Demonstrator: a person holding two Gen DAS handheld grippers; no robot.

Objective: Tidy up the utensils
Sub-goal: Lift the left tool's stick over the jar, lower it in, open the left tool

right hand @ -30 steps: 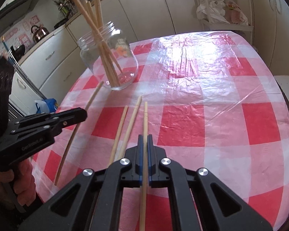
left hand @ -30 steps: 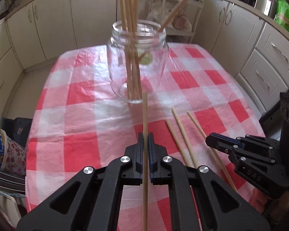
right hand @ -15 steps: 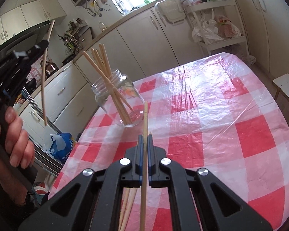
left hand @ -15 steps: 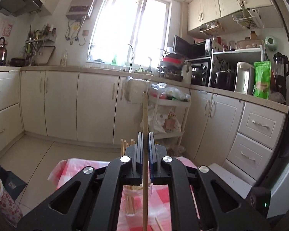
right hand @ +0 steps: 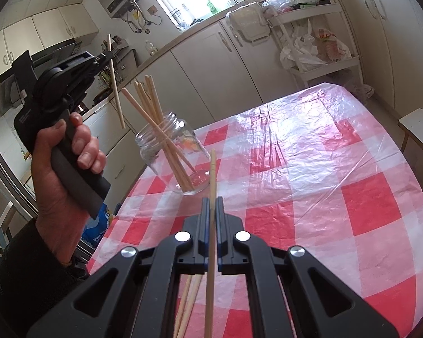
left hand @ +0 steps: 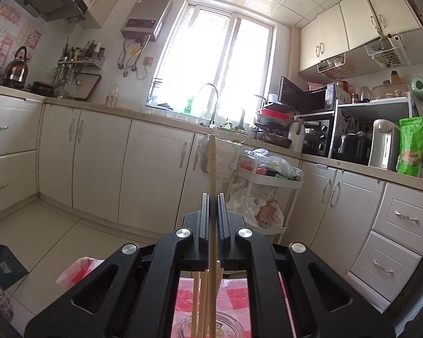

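Observation:
My left gripper (left hand: 212, 197) is shut on a wooden chopstick (left hand: 212, 166) and holds it upright, high above the glass jar (left hand: 208, 326), whose rim and several chopsticks show below. In the right wrist view the left gripper (right hand: 107, 54) holds its chopstick (right hand: 115, 84) up and left of the jar (right hand: 174, 155), which holds several chopsticks. My right gripper (right hand: 211, 201) is shut on another chopstick (right hand: 212, 174), raised above the red-checked tablecloth (right hand: 310, 169), short of the jar.
Two loose chopsticks (right hand: 189, 304) lie on the cloth under my right gripper. Kitchen cabinets (left hand: 152, 174) and a white trolley (left hand: 268, 186) with bags stand beyond the table. A white stool (right hand: 417, 124) stands at the table's right edge.
My left gripper has lifted its chopstick off the table, turned it upright and moved it over the jar. My right gripper has lifted its chopstick and moved toward the jar.

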